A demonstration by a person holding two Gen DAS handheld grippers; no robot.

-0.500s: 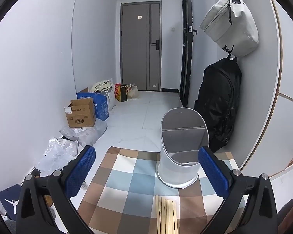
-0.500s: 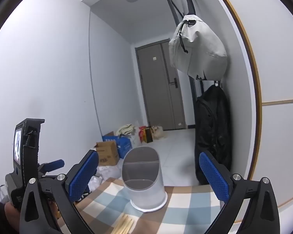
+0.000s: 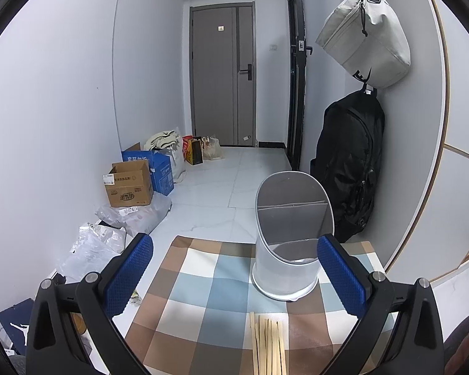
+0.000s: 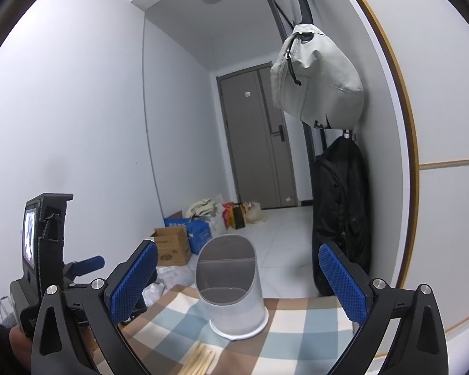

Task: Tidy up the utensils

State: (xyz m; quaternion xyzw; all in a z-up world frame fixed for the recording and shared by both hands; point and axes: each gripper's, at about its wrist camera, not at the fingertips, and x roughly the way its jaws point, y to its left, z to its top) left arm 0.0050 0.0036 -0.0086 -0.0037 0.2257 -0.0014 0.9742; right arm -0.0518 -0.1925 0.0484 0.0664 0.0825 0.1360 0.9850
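Both tongs are wide apart and hold nothing. The left gripper (image 3: pixel 234 281) hangs over the checked cloth (image 3: pixel 203 297) and tips down a bit. The right gripper (image 4: pixel 237 284) looks out more level.

The wooden chopsticks (image 3: pixel 268 343) lie flat on the cloth in a small bunch. They are on the near side of the white holder (image 3: pixel 284 250), close to its foot but not touching it. Their long way runs from the person toward the holder, so their far tips point at it. In the left view the sticks sit low between the two blue pads, a little toward the right pad. In the right view the chopsticks (image 4: pixel 203 359) only peek in at the bottom, nearer the left pad, on the near side of the holder (image 4: pixel 234 293).

I think the left gripper is the nearer one, since the sticks lie right below it. The holder stands upright, and a wall inside splits it into parts. Nothing shows inside it.

Compared with half a second ago, almost nothing is different. The sticks and the holder are in the same places, and both tongs are just as wide apart. The right view sits a tiny bit lower over the cloth.

Beyond the holder, a black backpack (image 3: pixel 350 162) hangs on the wall.
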